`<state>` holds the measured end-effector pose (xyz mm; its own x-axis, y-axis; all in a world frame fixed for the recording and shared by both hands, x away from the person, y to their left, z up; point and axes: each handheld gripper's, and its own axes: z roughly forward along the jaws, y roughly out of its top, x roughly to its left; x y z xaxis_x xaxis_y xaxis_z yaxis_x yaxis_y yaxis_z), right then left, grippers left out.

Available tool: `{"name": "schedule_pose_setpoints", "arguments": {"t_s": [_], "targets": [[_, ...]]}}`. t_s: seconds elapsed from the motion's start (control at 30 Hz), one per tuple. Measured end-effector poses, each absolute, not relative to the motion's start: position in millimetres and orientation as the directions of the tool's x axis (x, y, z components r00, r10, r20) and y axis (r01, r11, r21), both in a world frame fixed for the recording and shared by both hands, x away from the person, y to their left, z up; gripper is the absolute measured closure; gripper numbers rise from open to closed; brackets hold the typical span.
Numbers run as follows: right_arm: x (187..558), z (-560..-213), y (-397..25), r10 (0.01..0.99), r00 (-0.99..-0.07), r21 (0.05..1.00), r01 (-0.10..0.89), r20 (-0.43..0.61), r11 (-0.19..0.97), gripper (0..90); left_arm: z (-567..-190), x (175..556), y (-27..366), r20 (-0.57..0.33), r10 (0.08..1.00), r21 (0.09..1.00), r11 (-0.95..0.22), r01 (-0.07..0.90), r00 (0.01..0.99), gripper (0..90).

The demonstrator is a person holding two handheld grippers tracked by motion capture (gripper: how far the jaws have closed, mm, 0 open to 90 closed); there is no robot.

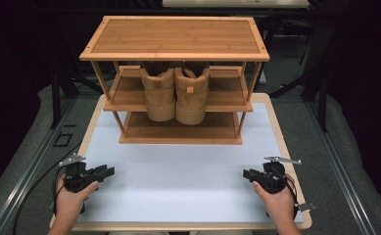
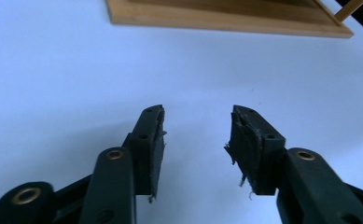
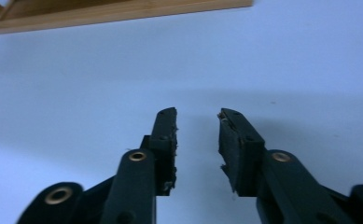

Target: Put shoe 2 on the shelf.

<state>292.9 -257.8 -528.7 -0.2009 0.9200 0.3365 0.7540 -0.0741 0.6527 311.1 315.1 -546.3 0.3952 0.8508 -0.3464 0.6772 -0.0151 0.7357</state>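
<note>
Bamboo, warm and honey-coloured, makes up the three-tier shoe rack (image 1: 174, 36) standing at the far end of the white table top (image 1: 178, 171). On its middle shelf (image 1: 227, 93) sits a pair of tan boots (image 1: 176, 93), side by side and touching, heels turned toward the person. The top board and the bottom shelf (image 1: 178, 128) carry nothing.

Nearer to me, the person's two hands come in from the table's near edge, well apart from each other and well away from the rack. The left gripper (image 1: 107, 172) lies low over the near-left corner of the white surface, its black jaws pointing inward toward the middle of the table. In the left gripper view its jaws stand clearly apart with nothing between them, bare white table showing through the gap (image 2: 197, 140), and the rack's bottom edge (image 2: 226, 18) runs across the top of that view.

The right gripper (image 1: 248, 174) mirrors it at the near-right corner, jaws pointing inward as well. In the right gripper view those jaws are parted too, by a narrower gap (image 3: 198, 140), and hold nothing; the pads look frayed at their edges. The rack's base board (image 3: 118, 11) crosses the top of that view.

A cable (image 1: 31, 188) trails off the table's left side from the left gripper.
</note>
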Motion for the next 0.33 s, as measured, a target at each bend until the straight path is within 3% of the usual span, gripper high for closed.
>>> {"name": "schedule_pose_setpoints", "arguments": {"t_s": [0.2,0.23,0.33], "targets": [[283.0,-542.4,-264.1,0.953,-0.171,0.714,0.697,0.252,-0.064,51.7,-552.6,309.4,315.7,-0.275,0.871,0.756,-0.066,0.651,0.408,43.3],[281.7,-548.2,-264.8,0.97,-0.143,0.751,0.658,0.197,-0.055,47.2,-555.2,310.6,314.0,-0.247,0.871,0.755,-0.103,0.648,0.425,43.1],[282.4,-553.7,-265.2,0.974,-0.144,0.771,0.635,0.172,-0.042,45.3,-557.0,311.7,311.7,-0.216,0.875,0.746,-0.139,0.652,0.434,42.0]]}}
